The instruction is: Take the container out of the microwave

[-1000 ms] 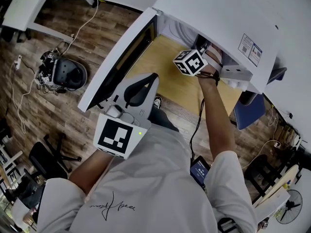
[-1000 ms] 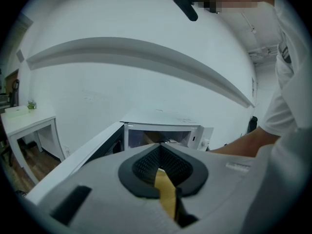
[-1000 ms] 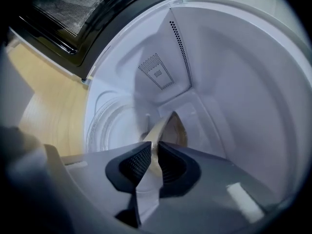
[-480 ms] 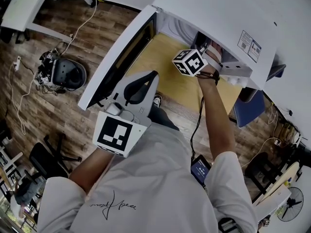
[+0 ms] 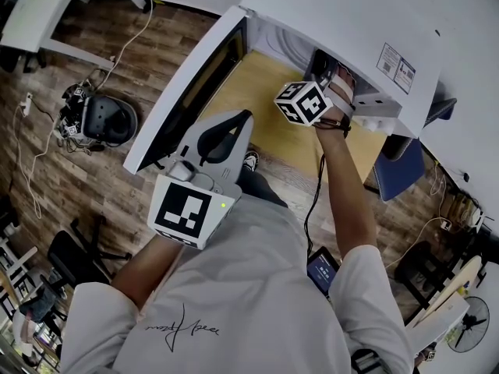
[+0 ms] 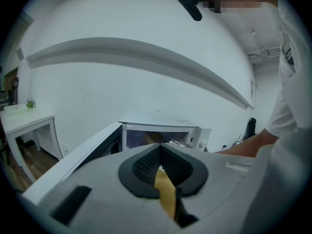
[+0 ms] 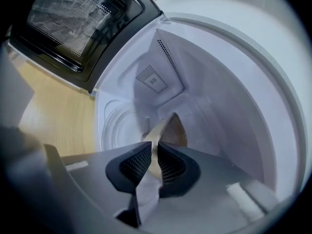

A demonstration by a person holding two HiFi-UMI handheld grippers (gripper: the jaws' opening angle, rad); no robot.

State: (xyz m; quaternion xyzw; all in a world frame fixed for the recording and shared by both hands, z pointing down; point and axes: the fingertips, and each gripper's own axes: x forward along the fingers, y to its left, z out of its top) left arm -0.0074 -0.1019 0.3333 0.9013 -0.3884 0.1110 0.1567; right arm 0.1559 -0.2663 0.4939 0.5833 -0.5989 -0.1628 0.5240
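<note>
The right gripper (image 7: 153,152) has its jaws closed on the thin rim of the container (image 7: 176,130). The two ribbed pads (image 7: 134,164) press the tan edge from both sides, and only this edge stands between them. The container is brown inside and it is within the microwave (image 7: 161,77), near the opening. The glass plate (image 7: 114,126) shows its rings just to the left of it; whether the container rests on the plate I cannot tell. Around it are the white walls of the oven, with a small vent on the back wall. The door (image 7: 73,18) stands wide open at the left, and the table (image 7: 53,111) is below it.

In the head view the hand (image 5: 341,92) reaches into the opening, so the jaws are hidden there and only the marker cube (image 5: 302,102) is outside.

The left gripper (image 6: 160,150) has its jaws together at the tips and holds nothing; through the gap below the tips only the table top is seen. It hangs in front of the door, pointing at the microwave, well apart from the container.
</note>
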